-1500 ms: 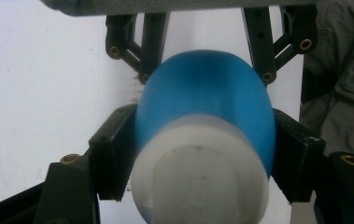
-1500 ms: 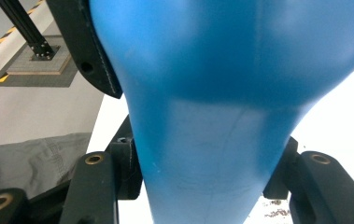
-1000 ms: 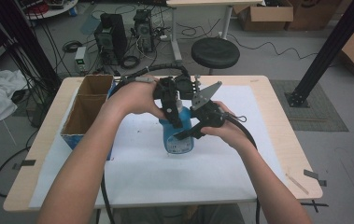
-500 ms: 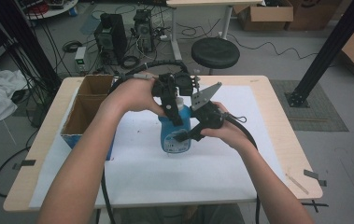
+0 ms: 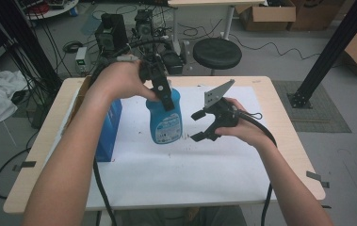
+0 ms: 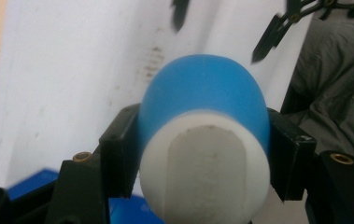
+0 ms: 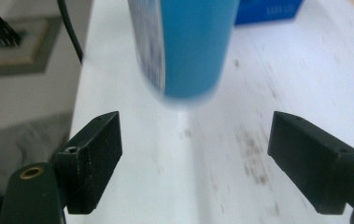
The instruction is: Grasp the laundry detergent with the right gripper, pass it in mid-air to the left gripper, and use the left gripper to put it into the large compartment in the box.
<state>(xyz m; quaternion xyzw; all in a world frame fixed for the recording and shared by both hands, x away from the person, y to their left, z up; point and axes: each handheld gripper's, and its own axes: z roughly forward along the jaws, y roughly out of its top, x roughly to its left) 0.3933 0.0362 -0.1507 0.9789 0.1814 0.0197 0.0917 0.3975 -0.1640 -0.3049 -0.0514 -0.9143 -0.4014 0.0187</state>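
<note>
A light wooden table carries a white sheet across most of its top.

The sheet, flecked with small dark marks near its middle, leaves bare wood along the left, right and near edges. A blue box stands at the sheet's left edge, open at the top. Dark strips of tape cling to the table's left and right edges.

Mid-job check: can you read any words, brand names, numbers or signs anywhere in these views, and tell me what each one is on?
No text can be read.
Blue bottle: its label carries white and dark print, too small and blurred to read.
Blue box: a line of pale lettering on its side, too blurred to read.
White cap of the bottle: no lettering that I can make out.
</note>
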